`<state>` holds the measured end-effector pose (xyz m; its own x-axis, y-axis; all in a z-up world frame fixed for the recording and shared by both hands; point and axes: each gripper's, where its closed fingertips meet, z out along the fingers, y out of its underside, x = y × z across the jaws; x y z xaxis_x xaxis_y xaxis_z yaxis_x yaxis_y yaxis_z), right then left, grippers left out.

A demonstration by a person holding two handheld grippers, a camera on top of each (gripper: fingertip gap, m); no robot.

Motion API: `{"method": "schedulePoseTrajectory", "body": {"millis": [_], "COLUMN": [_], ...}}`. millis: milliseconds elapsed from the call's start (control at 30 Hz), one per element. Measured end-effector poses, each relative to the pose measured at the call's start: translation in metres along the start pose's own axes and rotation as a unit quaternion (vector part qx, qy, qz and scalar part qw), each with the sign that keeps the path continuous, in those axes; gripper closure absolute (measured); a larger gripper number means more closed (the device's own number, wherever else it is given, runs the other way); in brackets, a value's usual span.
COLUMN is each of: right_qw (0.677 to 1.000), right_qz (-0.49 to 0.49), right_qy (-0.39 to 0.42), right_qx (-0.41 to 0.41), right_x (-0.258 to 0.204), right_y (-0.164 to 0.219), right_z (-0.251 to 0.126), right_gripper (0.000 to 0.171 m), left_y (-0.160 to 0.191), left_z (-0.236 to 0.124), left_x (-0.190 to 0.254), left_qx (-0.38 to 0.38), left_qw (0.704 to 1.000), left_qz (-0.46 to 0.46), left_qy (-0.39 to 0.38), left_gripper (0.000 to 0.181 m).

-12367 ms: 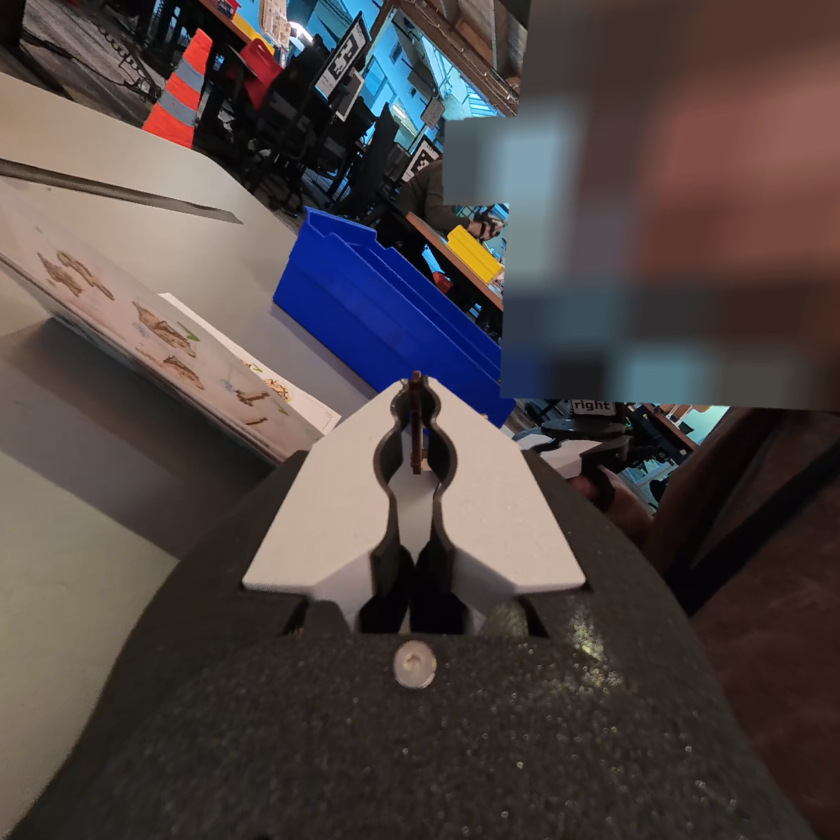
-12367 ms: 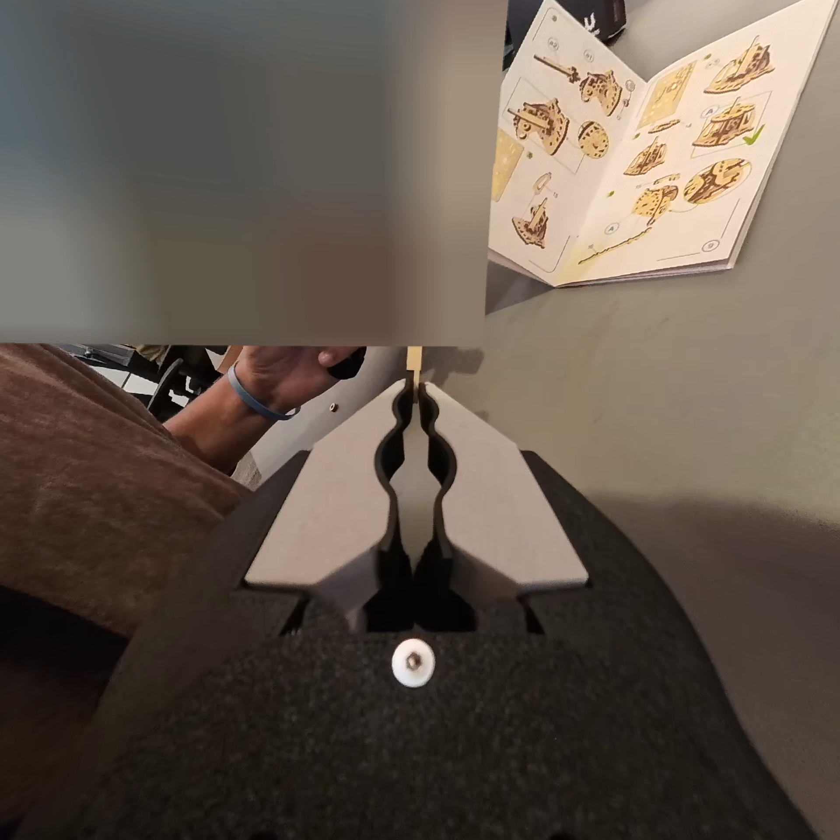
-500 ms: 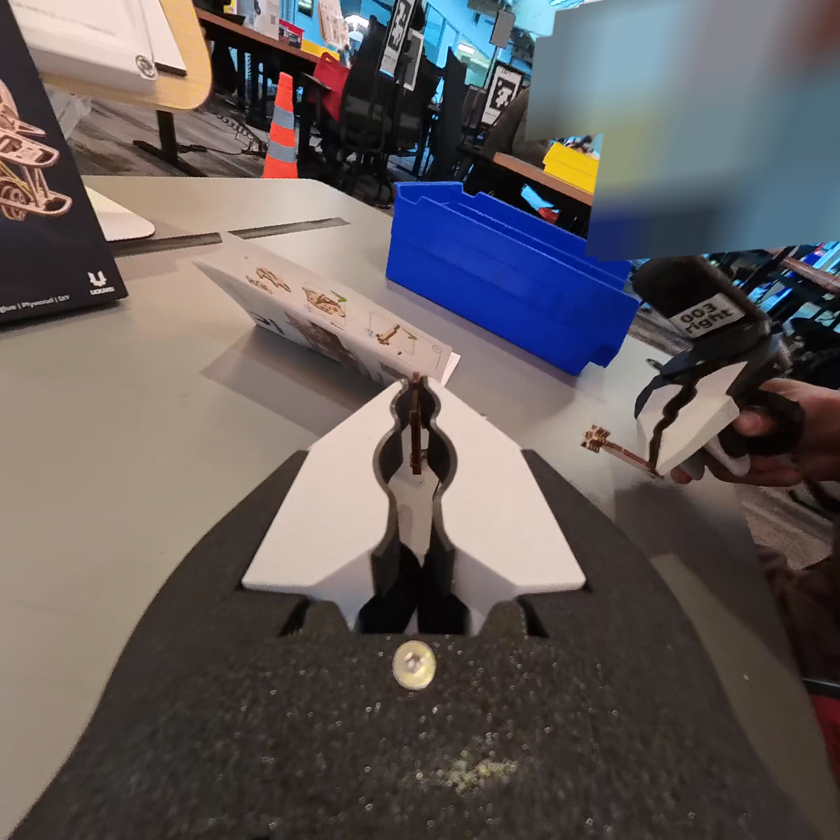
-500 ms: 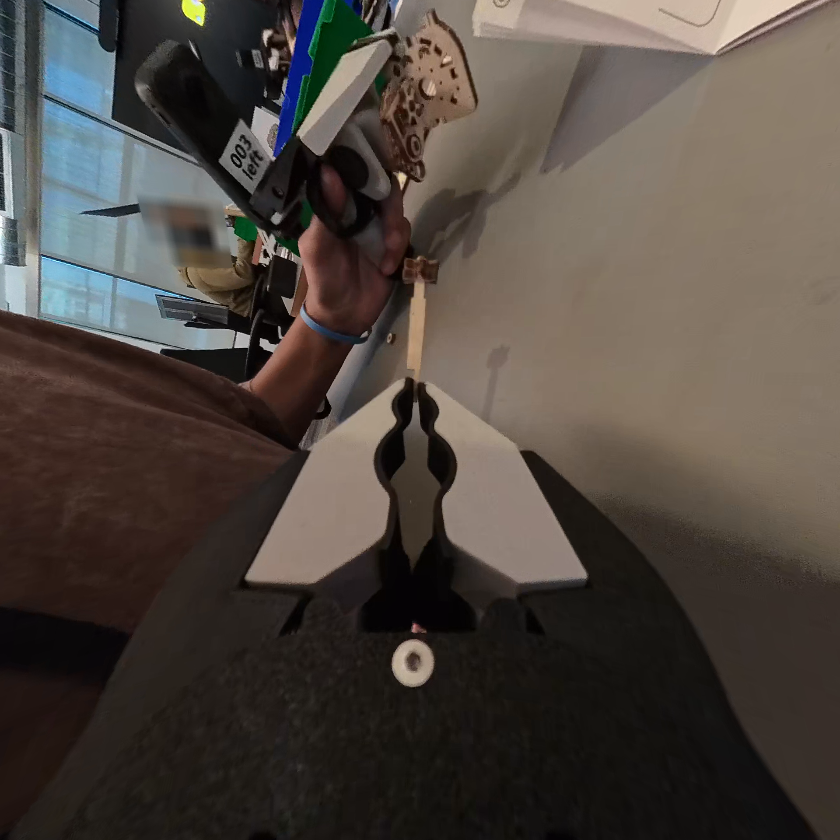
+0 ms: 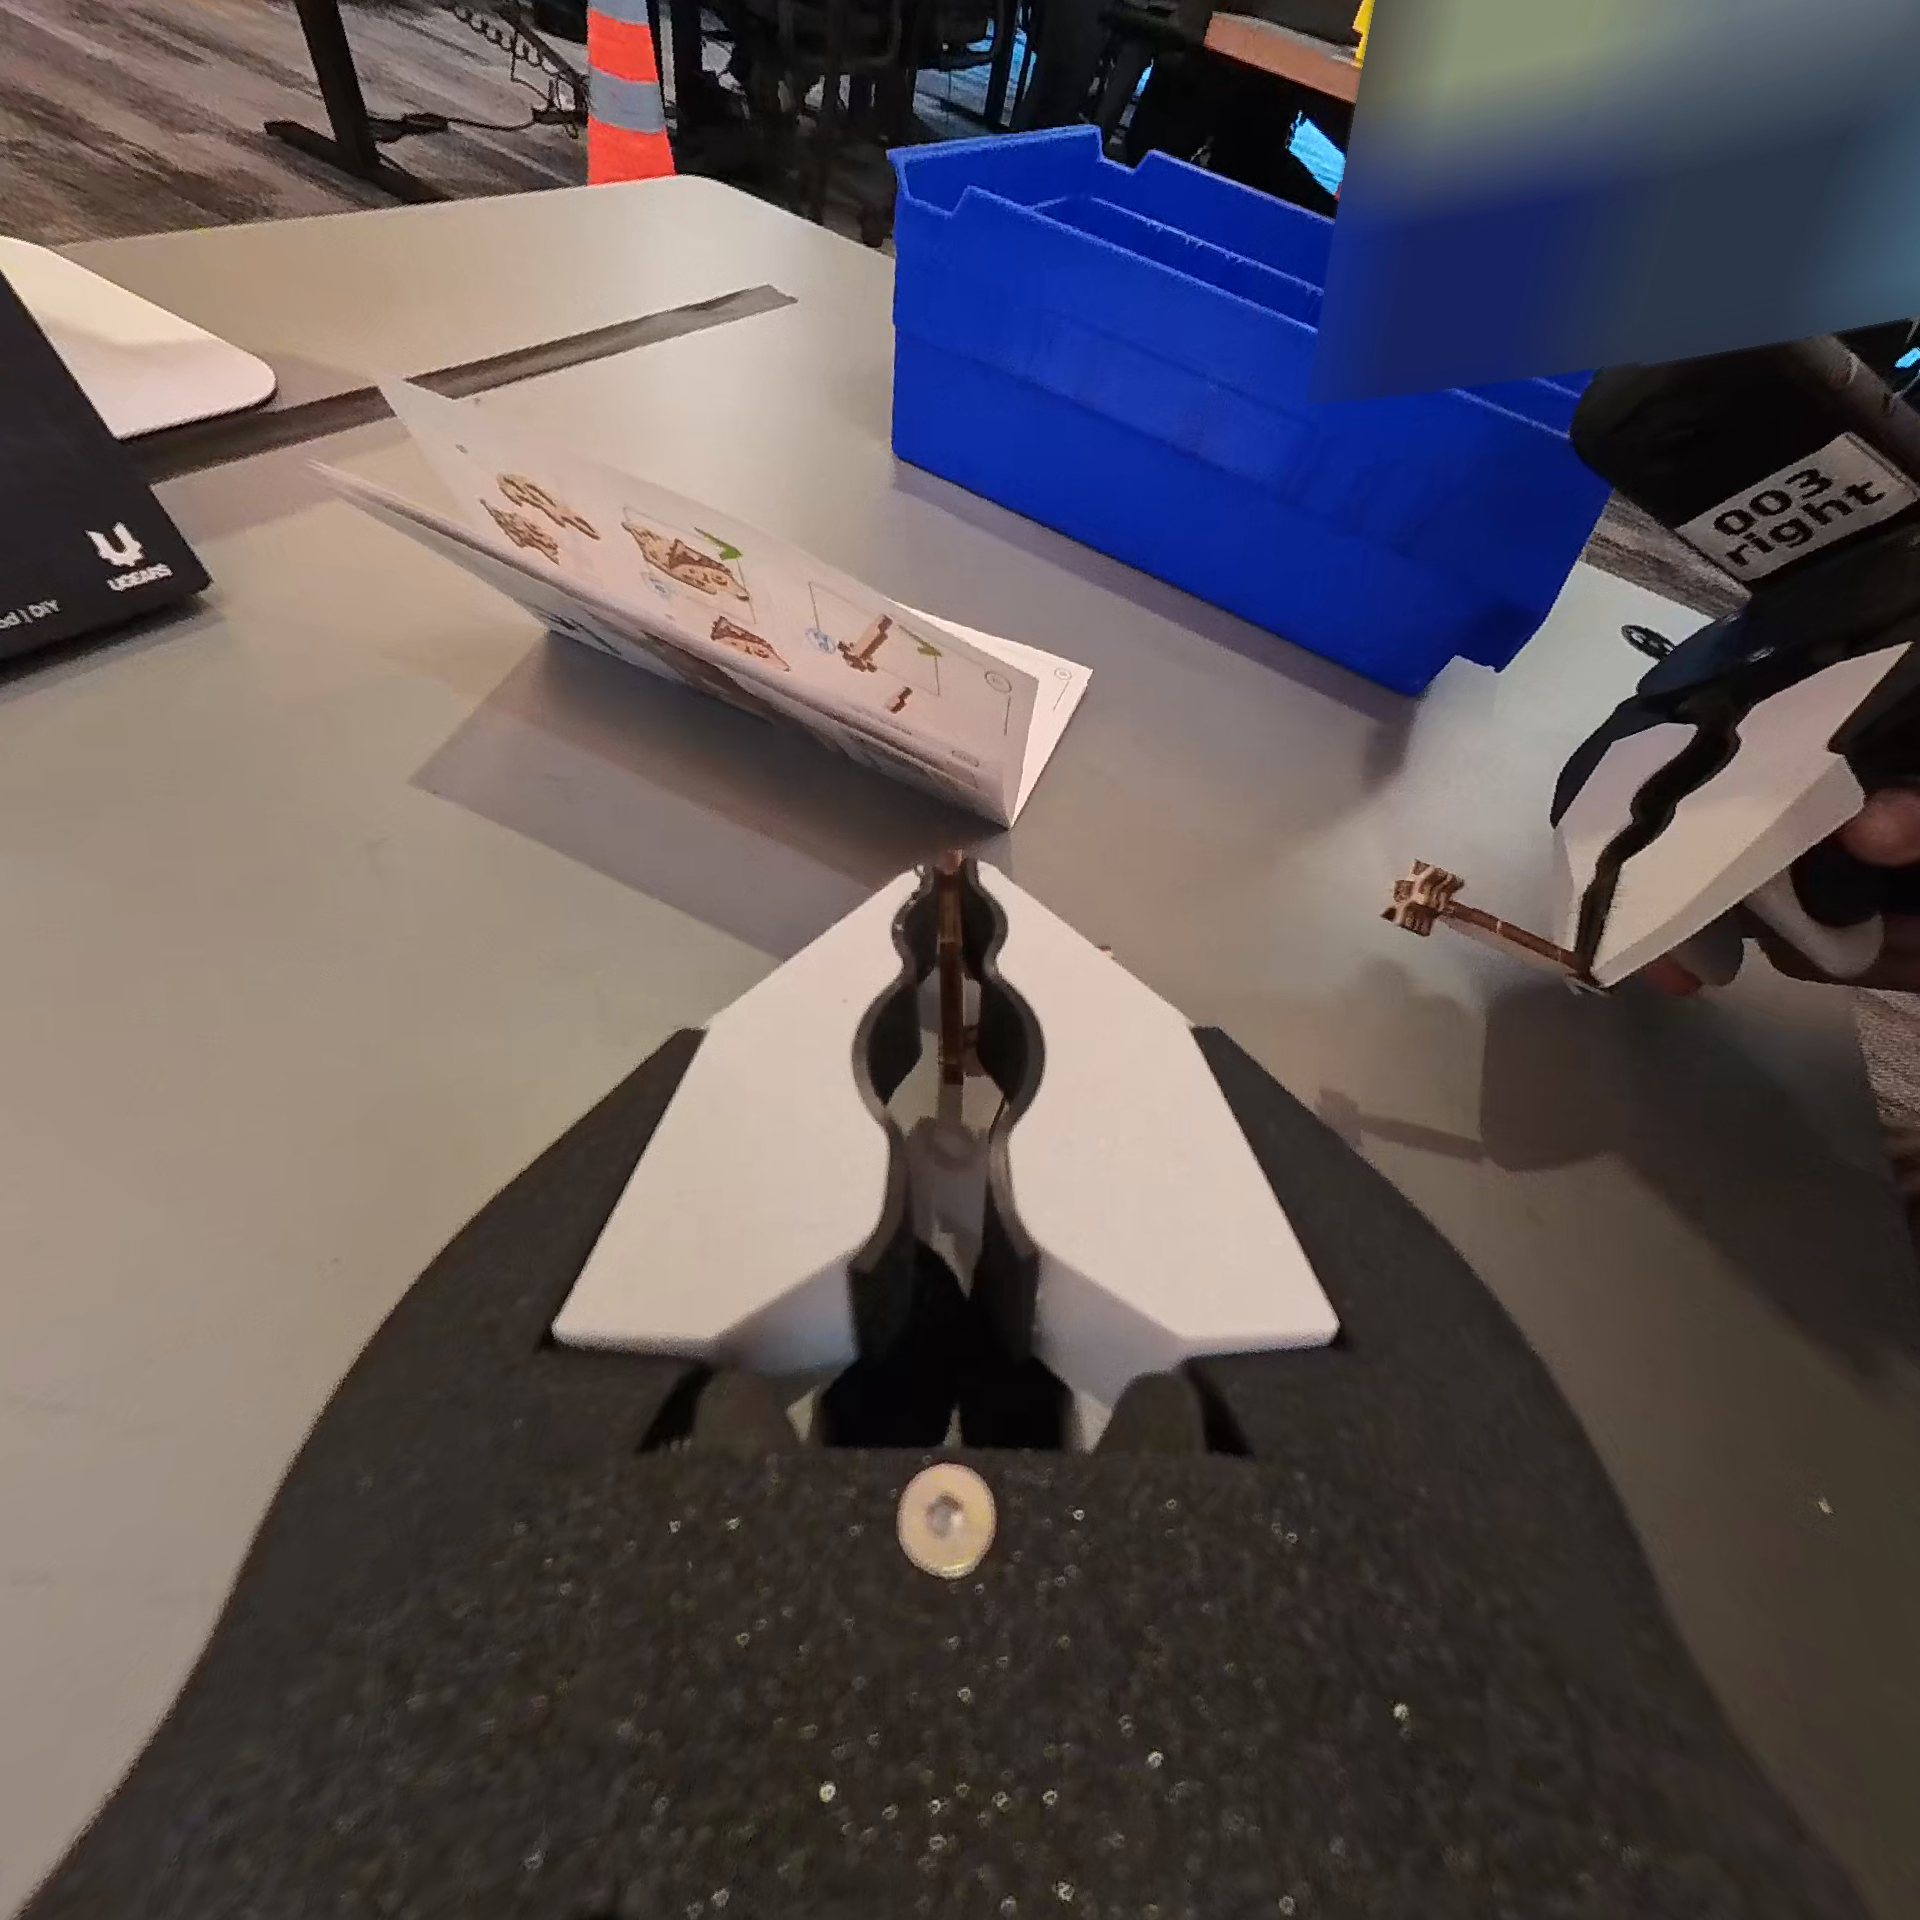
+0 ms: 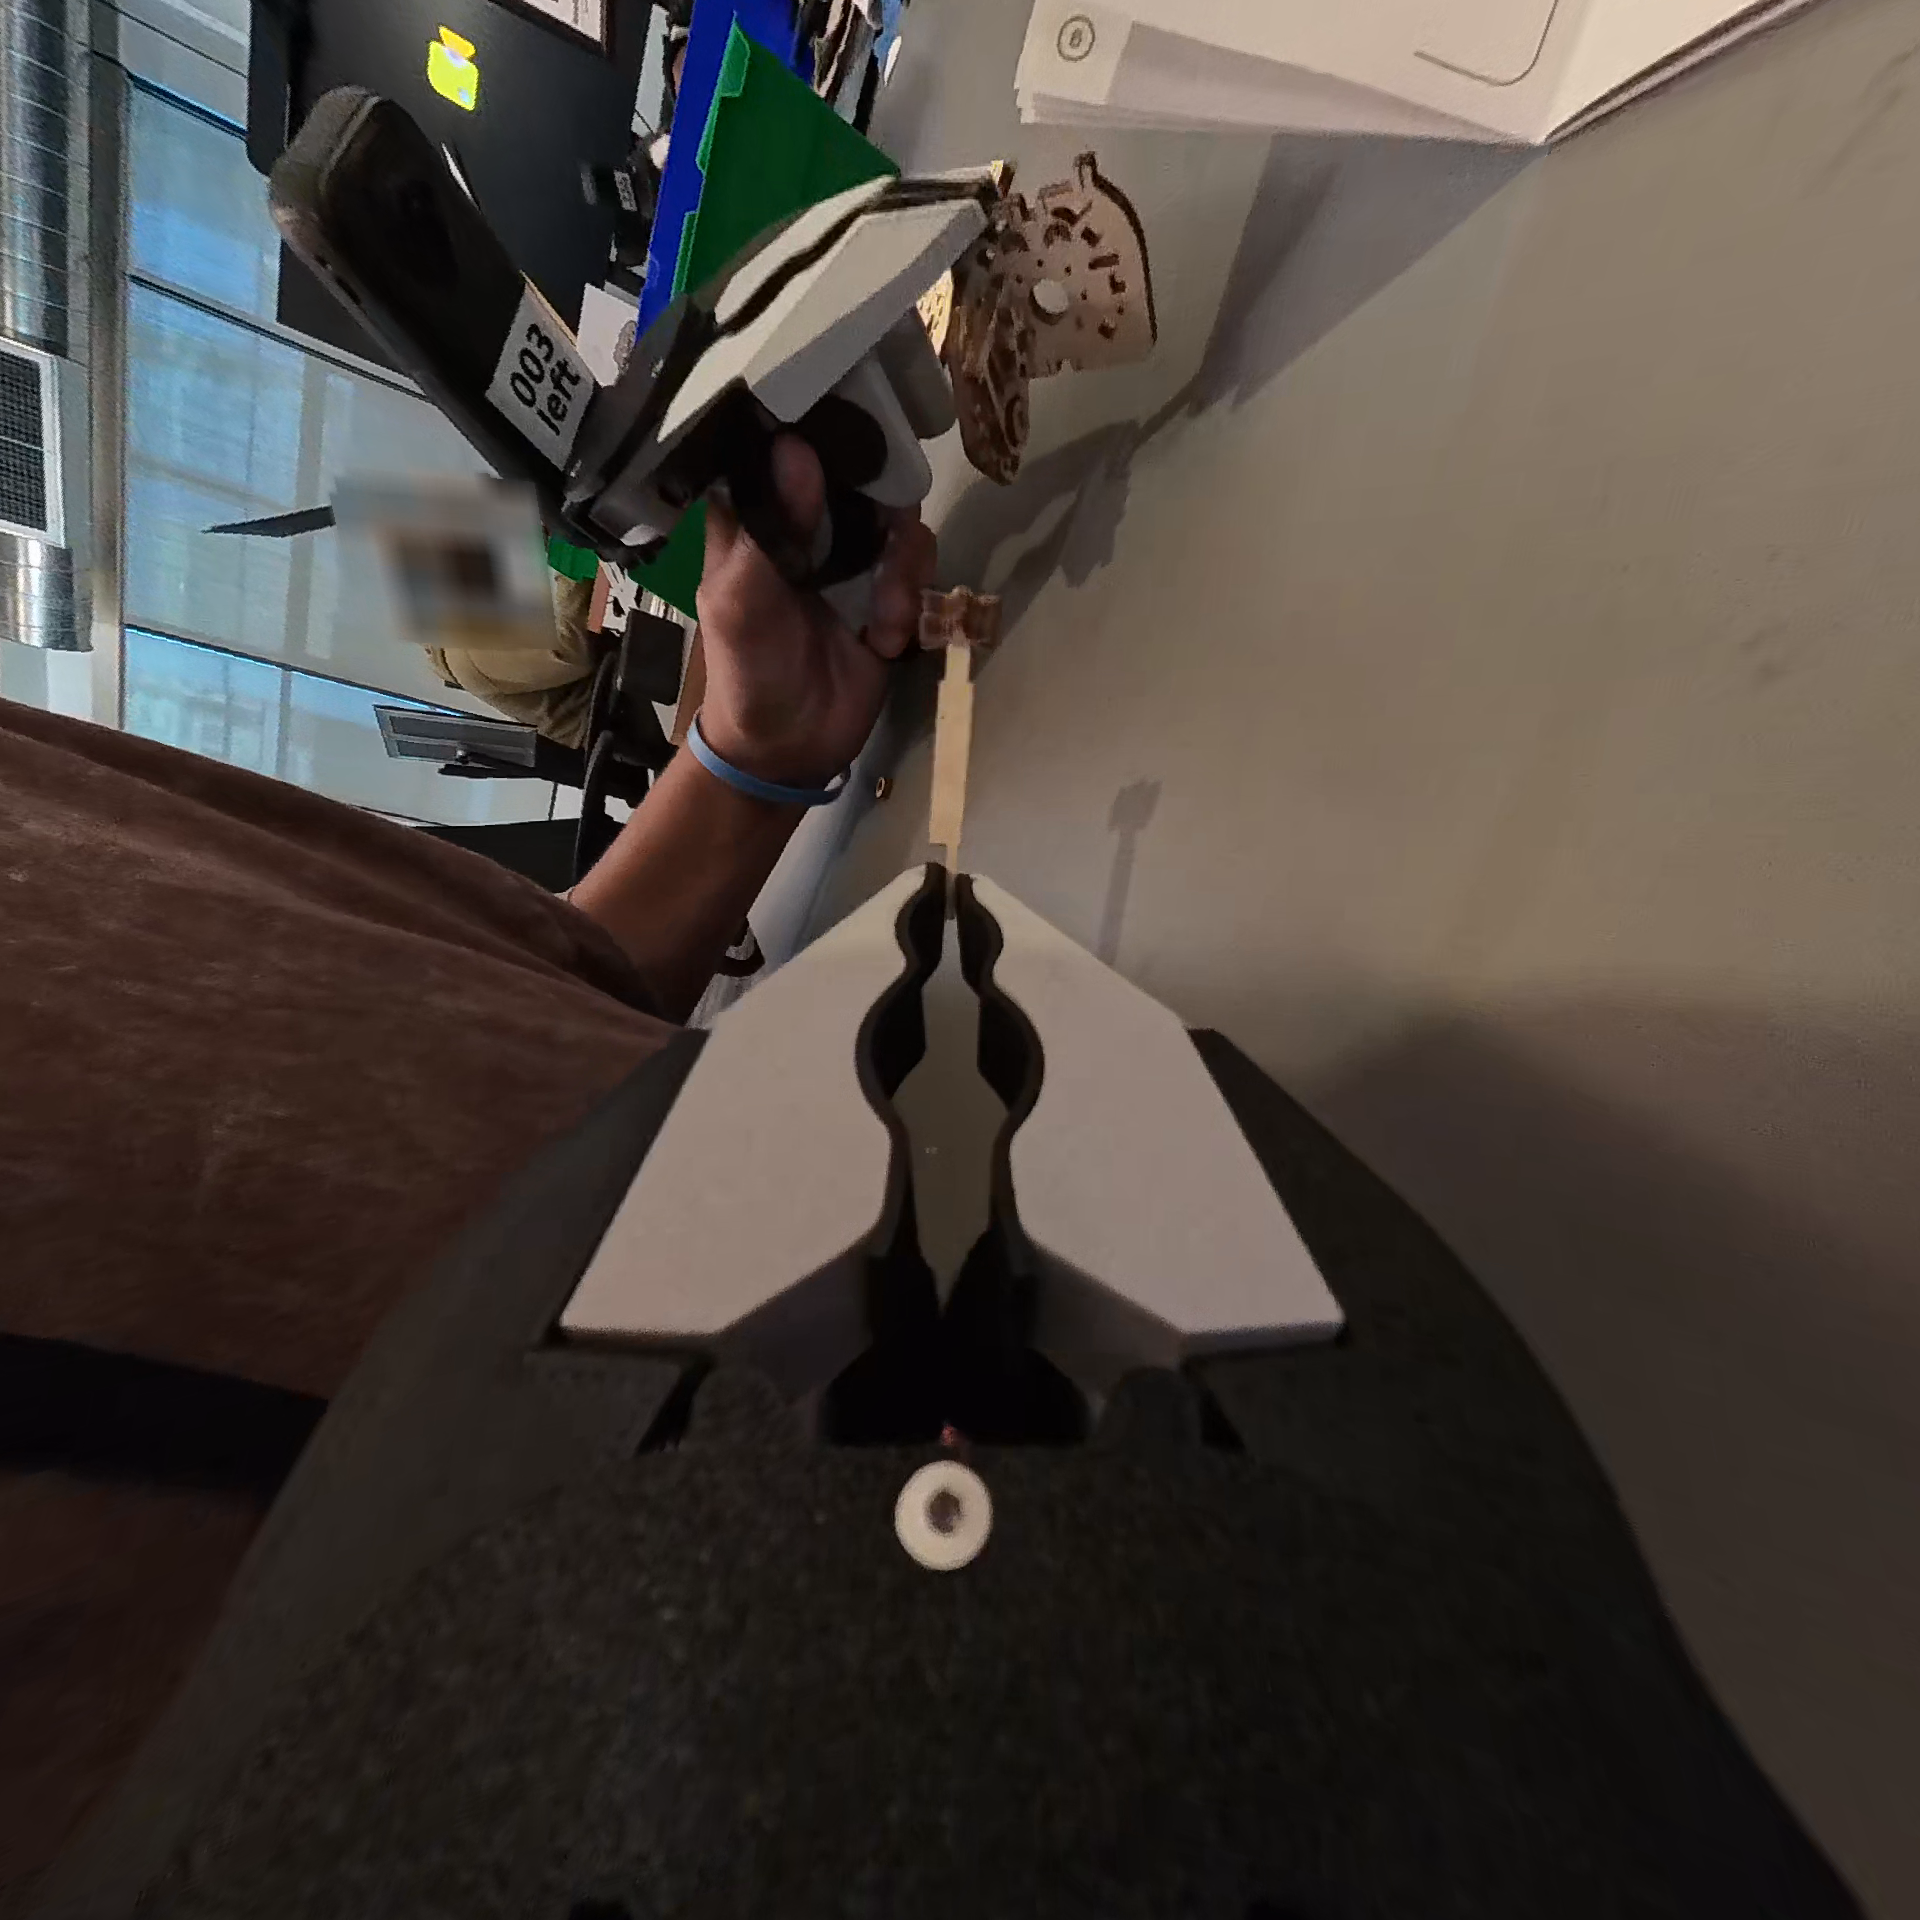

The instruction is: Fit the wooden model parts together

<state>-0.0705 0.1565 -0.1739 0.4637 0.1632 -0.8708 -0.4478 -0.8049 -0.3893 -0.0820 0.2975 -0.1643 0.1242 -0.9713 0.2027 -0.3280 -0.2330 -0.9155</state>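
Your right gripper (image 6: 948,883) is pinched shut on the tail of a thin wooden pin (image 6: 953,748), whose long axis runs straight out ahead of the fingertips and ends in a small toothed head (image 6: 961,618). Your left gripper (image 5: 948,883) is closed on the edge of a perforated wooden plate (image 6: 1049,312), seen only edge-on between its own fingers.

The coming move turns on this: from the pin's head, the plate sits farther ahead and slightly off to the right of the pin's line, with open air between them. The pin points roughly toward the plate but not at any one hole, so I judge you must swing its axis onto the chosen opening before pushing.

The right wrist view shows the plate's broad face and its holes; the left wrist view hides that face, yet shows the pin (image 5: 1481,925) from the side, off to your left gripper's right, above the grey table (image 5: 312,987), with the open instruction booklet (image 5: 748,623) ahead.
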Motion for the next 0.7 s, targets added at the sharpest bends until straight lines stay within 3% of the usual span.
{"method": "schedulePoseTrajectory", "body": {"millis": [333, 700], "right_qw": [1.0, 1.0], "right_qz": [-0.005, 0.0], "right_qy": [0.011, 0.01], "right_qx": [0.0, 0.003], "right_x": [0.004, 0.005], "right_y": [0.0, -0.001], "right_z": [-0.001, -0.003], "right_gripper": [0.17, 0.17], "left_y": [0.002, 0.011], "left_z": [0.002, 0.009], "left_x": [-0.006, -0.004], "left_qx": [-0.005, -0.038], "left_qw": [0.999, 0.999], "left_qz": [0.012, 0.015], "left_qy": [-0.036, -0.028], "left_gripper": [0.18, 0.18]}}
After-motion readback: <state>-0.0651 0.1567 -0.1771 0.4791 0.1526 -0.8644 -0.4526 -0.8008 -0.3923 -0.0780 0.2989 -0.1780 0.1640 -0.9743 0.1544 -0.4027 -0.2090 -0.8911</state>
